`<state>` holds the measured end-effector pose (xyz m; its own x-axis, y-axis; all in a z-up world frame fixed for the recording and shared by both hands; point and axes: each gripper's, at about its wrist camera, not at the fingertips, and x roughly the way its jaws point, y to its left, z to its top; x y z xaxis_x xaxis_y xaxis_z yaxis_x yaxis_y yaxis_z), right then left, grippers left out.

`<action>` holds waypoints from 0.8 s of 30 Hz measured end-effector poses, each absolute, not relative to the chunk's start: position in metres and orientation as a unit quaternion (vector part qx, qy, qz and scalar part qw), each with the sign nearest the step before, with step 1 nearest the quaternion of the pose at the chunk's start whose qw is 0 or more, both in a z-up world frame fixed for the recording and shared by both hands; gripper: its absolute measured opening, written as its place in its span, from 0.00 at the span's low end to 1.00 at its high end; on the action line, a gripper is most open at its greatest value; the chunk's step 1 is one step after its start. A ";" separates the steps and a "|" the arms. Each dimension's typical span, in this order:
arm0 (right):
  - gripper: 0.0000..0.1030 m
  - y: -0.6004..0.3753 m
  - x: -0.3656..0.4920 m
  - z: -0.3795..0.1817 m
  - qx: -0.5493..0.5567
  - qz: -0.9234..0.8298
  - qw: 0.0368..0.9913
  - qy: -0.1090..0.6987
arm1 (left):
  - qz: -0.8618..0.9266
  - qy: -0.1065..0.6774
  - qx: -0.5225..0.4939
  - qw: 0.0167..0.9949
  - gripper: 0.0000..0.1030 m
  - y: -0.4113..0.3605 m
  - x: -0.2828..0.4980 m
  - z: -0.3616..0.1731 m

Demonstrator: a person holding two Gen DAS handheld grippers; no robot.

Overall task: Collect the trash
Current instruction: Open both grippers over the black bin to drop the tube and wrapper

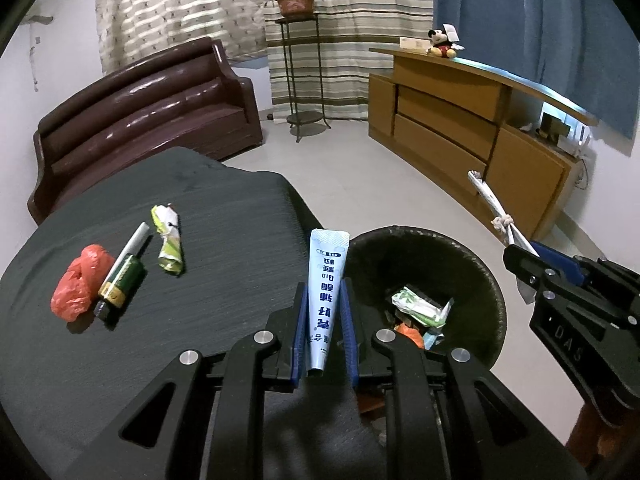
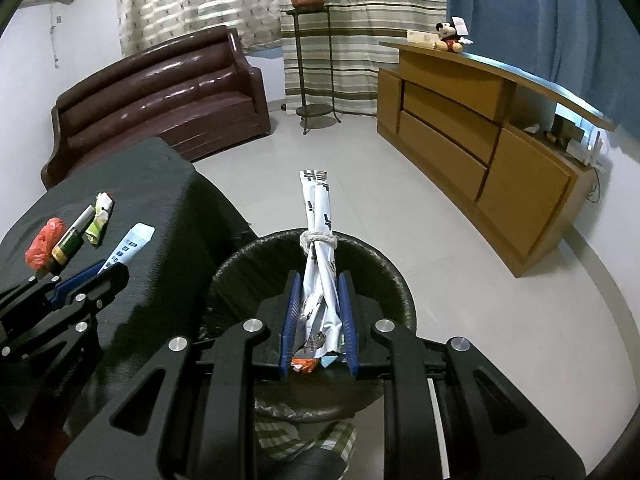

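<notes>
My left gripper (image 1: 323, 286) is shut on a flat light-blue tube (image 1: 326, 284) with printed characters, held over the table's right edge beside the black bin (image 1: 480, 276). My right gripper (image 2: 319, 278) is shut on a knotted bundle of rolled white wrappers (image 2: 318, 216), poised above the bin (image 2: 248, 264). On the dark table (image 1: 224, 216) lie a red plastic bag (image 1: 78, 282), a green and yellow battery (image 1: 120, 284) with a white stick, and a crumpled green wrapper (image 1: 168, 238). Several wrappers lie inside the bin.
A brown leather sofa (image 1: 152, 104) stands behind the table. A metal plant stand (image 1: 300, 76) with a potted plant is by the curtains. A long wooden cabinet (image 1: 460, 128) with a plush toy lines the right wall. Pale tiled floor lies between.
</notes>
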<state>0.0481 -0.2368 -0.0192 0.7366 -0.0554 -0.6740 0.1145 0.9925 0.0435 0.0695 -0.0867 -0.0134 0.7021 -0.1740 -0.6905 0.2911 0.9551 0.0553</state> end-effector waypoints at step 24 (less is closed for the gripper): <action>0.19 -0.258 0.062 -0.038 0.056 -0.063 0.922 0.378 | -0.132 0.384 0.100 0.908 0.18 -0.111 0.094 -0.030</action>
<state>0.0623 -0.2576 -0.0375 0.7063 -0.0748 -0.7039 0.1593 0.9857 0.0551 0.0937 -0.1111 -0.0296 0.6697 -0.1628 -0.7246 0.3159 0.9455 0.0796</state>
